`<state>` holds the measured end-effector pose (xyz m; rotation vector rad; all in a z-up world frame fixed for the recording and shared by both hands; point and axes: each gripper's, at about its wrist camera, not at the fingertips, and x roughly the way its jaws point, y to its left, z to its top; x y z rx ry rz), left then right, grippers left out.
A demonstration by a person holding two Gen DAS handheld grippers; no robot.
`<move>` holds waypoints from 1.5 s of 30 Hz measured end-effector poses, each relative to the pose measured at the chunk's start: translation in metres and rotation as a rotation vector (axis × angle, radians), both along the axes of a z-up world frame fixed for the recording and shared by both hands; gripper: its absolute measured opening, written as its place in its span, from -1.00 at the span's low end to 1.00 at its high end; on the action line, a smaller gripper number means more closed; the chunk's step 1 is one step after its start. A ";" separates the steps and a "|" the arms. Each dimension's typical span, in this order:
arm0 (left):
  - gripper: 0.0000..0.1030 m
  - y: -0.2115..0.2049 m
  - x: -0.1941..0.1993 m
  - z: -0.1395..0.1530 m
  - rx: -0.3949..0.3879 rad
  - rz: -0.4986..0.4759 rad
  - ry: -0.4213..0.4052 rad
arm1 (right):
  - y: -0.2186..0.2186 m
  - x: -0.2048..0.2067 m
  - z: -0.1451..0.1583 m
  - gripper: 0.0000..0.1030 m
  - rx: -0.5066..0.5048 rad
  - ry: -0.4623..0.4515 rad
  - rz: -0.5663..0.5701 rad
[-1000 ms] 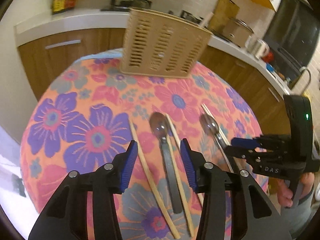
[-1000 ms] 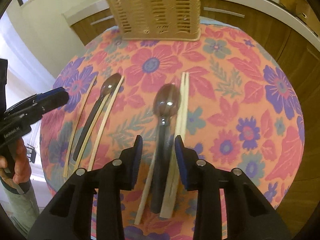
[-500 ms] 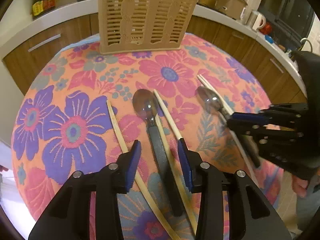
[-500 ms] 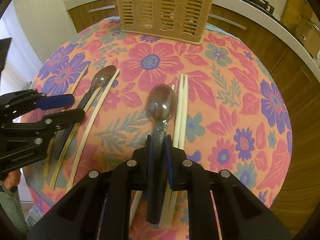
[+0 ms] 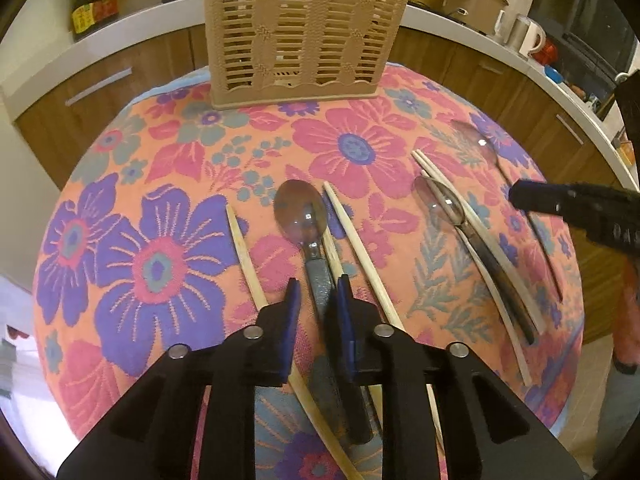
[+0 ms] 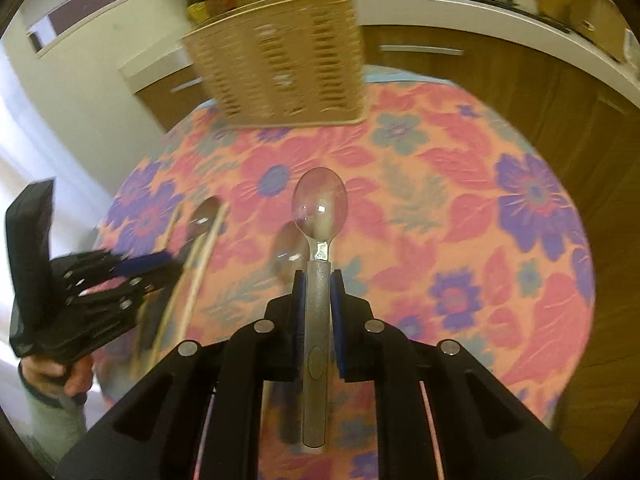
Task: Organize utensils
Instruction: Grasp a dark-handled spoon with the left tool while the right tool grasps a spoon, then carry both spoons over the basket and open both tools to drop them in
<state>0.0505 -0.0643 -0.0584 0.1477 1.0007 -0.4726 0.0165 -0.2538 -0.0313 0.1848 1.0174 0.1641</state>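
My right gripper (image 6: pixel 317 280) is shut on a grey-handled spoon (image 6: pixel 319 208) and holds it above the floral tablecloth; it also shows in the left wrist view (image 5: pixel 532 196) with that spoon (image 5: pixel 474 140). My left gripper (image 5: pixel 318 300) is closing around the handle of another spoon (image 5: pixel 300 212) that lies on the cloth between wooden chopsticks (image 5: pixel 348 232). A third spoon (image 5: pixel 444 200) lies beside more chopsticks (image 5: pixel 480 232) at the right. The beige slotted utensil holder (image 5: pixel 300 36) stands at the table's far edge.
The round table's floral cloth (image 5: pixel 160 184) drops off on all sides. Behind it runs a white kitchen counter (image 5: pixel 132 16) with bottles (image 5: pixel 92 0), a pot (image 5: pixel 476 0) and a mug (image 5: pixel 528 36). Wooden cabinets (image 6: pixel 520 80) stand below it.
My right gripper has lifted its spoon off the table and moved up and forward. My left gripper's jaws have narrowed around the left spoon's handle.
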 end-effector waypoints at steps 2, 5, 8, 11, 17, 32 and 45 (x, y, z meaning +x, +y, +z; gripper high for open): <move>-0.76 -0.001 0.001 0.000 0.006 0.009 0.000 | -0.006 0.004 -0.004 -0.81 -0.046 0.007 -0.028; -0.78 0.005 0.005 -0.001 -0.025 0.041 0.013 | -0.015 0.012 -0.013 -0.81 -0.127 0.042 -0.059; -0.78 0.008 0.008 -0.001 -0.041 0.056 0.021 | -0.024 0.019 -0.024 -0.81 -0.119 0.079 -0.055; -0.73 0.004 0.013 -0.001 -0.021 0.068 0.018 | -0.027 0.026 -0.034 -0.80 -0.122 0.121 -0.042; -0.65 -0.007 0.025 0.000 0.041 0.052 0.018 | -0.034 0.039 -0.038 -0.75 -0.073 0.201 0.013; -0.81 -0.031 0.043 0.001 0.151 0.010 -0.001 | -0.022 0.077 -0.034 -0.82 -0.117 0.280 0.088; -0.82 0.002 0.037 0.115 -0.277 0.068 -0.348 | -0.003 0.069 0.080 -0.82 -0.049 -0.147 0.147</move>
